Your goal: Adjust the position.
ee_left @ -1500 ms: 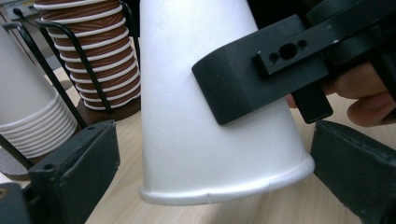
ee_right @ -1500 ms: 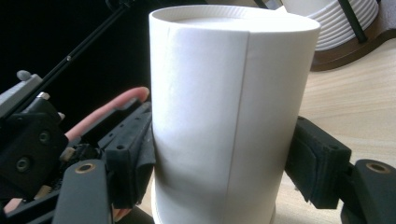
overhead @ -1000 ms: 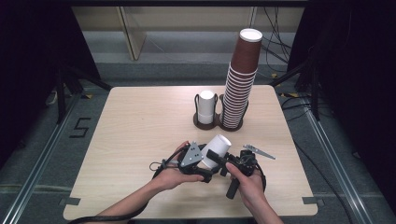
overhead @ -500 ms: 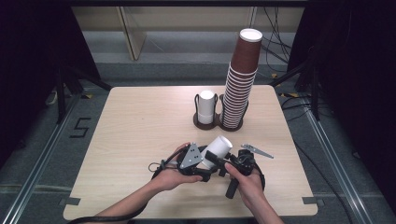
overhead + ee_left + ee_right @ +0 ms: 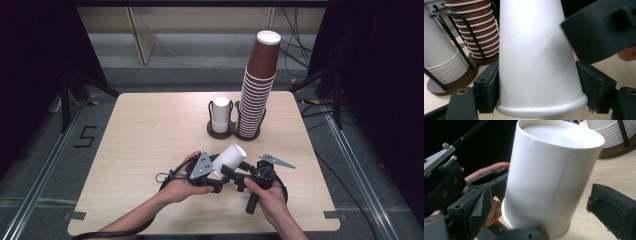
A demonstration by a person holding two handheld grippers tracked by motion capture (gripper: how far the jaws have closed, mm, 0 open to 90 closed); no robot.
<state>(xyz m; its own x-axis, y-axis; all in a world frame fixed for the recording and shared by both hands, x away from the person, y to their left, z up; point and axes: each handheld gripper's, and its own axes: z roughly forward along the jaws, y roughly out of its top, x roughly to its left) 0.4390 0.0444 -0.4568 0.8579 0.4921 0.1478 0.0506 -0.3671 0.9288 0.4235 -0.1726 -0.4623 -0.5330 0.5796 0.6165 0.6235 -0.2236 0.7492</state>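
1. Both forearms enter from the bottom of the high view, hands meeting low at centre.
2. The left gripper (image 5: 220, 175) has just been closing, its jaws clamped on a white paper cup (image 5: 229, 159).
3. The right gripper (image 5: 239, 176), jaws just opening, stands clear of it.

A light wooden table (image 5: 150, 140) with rounded corners stands on a grey floor (image 5: 45, 165), seen from above under even, bright light. Metal rails run along the floor on both sides of the table, and a dark "5" mark (image 5: 84, 136) sits on the floor to its left. Beyond the far edge are a pale low wall panel (image 5: 190, 22) and loose black cables (image 5: 295, 45), while the room's left and right sides fall into darkness.
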